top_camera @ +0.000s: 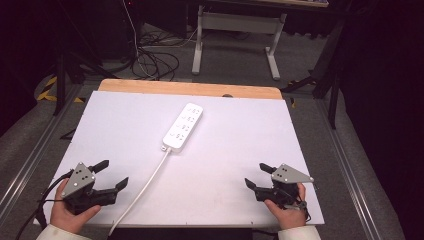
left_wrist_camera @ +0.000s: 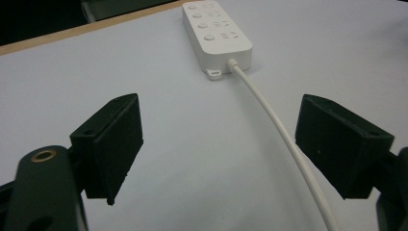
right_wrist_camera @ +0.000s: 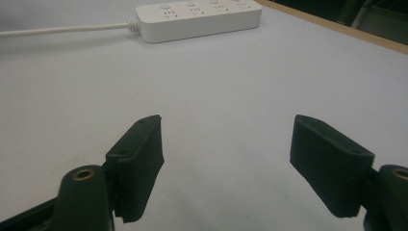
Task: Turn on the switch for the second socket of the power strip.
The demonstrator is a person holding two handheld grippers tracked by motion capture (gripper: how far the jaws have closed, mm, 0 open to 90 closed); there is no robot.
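Observation:
A white power strip with several sockets lies near the middle of the white table top, also seen in the left gripper view and the right gripper view. Its white cable runs toward the front edge, passing between the jaws in the left gripper view. My left gripper rests at the front left, open and holding nothing. At the front right my right gripper is open too, with only bare table between its jaws.
The white sheet covers a wooden table whose far edge shows. Beyond it stand a white desk frame and loose dark cables on the floor. Metal rails run along both sides of the table.

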